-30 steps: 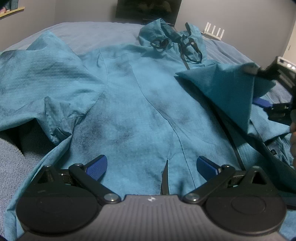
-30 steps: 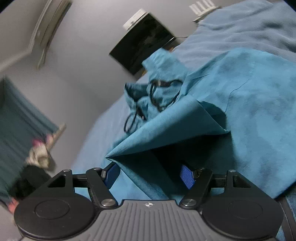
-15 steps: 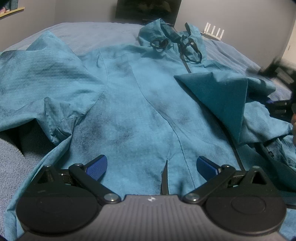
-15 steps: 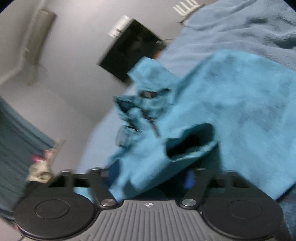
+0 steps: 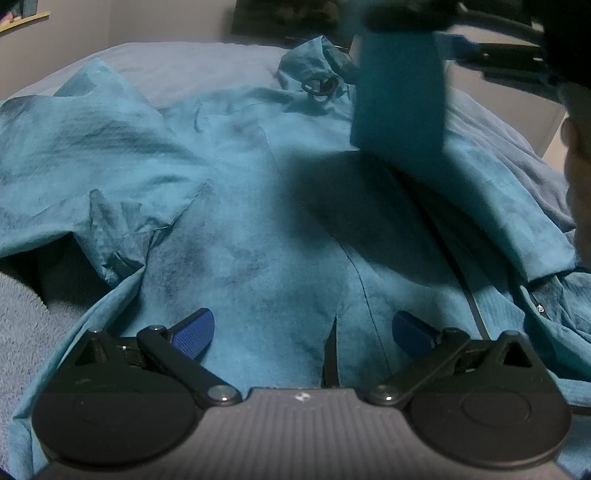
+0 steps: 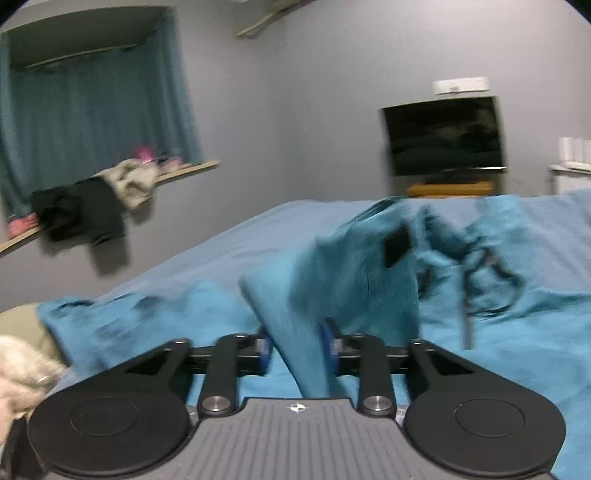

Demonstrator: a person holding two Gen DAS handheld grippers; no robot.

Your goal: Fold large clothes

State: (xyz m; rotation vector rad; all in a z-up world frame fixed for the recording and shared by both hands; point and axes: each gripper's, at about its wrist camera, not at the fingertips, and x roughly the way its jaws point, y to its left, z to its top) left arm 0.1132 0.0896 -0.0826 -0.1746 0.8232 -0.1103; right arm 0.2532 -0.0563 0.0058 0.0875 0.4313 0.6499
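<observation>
A teal hooded jacket [image 5: 258, 240] lies spread front-up on the bed, its hood and black drawcords [image 5: 317, 81] at the far end. My left gripper [image 5: 303, 326] hovers open over the hem, with nothing between its blue pads. My right gripper [image 6: 297, 343] is shut on a fold of the jacket's sleeve [image 6: 332, 288], which rises between its pads. In the left wrist view that sleeve [image 5: 399, 92] hangs lifted above the jacket's chest, with the right gripper [image 5: 424, 31] blurred at the top edge. The hood [image 6: 461, 258] lies beyond it.
A blue sheet [image 6: 240, 251] covers the bed. A grey fleece blanket [image 5: 22, 314] lies at the near left. A person's hand [image 5: 580, 177] shows at the right edge. A dark TV [image 6: 443, 136] and a shelf with clothes [image 6: 92, 206] stand against the walls.
My right gripper has closed on the sleeve, rolled level, and carried it up and over the jacket's chest. The left gripper has kept still and open.
</observation>
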